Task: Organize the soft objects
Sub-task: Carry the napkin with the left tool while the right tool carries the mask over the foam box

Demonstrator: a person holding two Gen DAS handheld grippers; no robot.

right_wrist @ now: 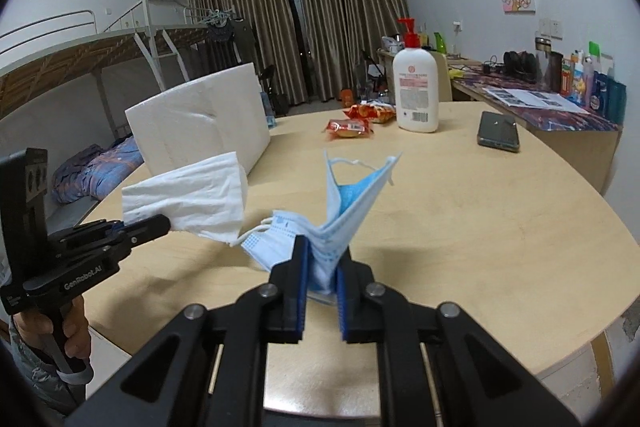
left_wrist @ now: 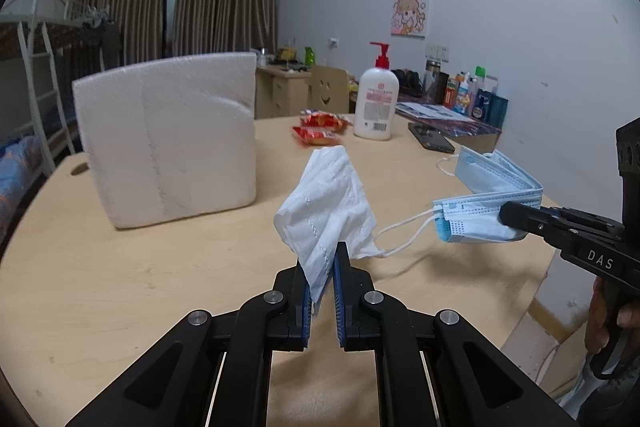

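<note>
2 grippers hover above the counter point(left_wrist: 120, 287): left gripper point(left_wrist: 322, 267) jaws clamp a white tissue point(left_wrist: 328, 203) at frame centre; right gripper point(right_wrist: 322, 263) jaws pinch blue face masks point(right_wrist: 340, 211), centre frame.

snack packets point(left_wrist: 320, 129): kinda blurry, can't read the print
bottles point(right_wrist: 592, 83) by the wall: too small to tell
person: only the hands point(right_wrist: 60, 327) show, cut off

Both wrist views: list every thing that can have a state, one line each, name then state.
left tongs: shut on the white tissue.
right tongs: shut on the blue face masks.
white tissue: crumpled, lifted off the table.
blue face masks: bent, held in the air, ear loops dangling.
foam block: standing upright on the table.
lotion bottle: upright, pump on.
phone: lying flat, screen dark.
snack packets: lying flat.
</note>
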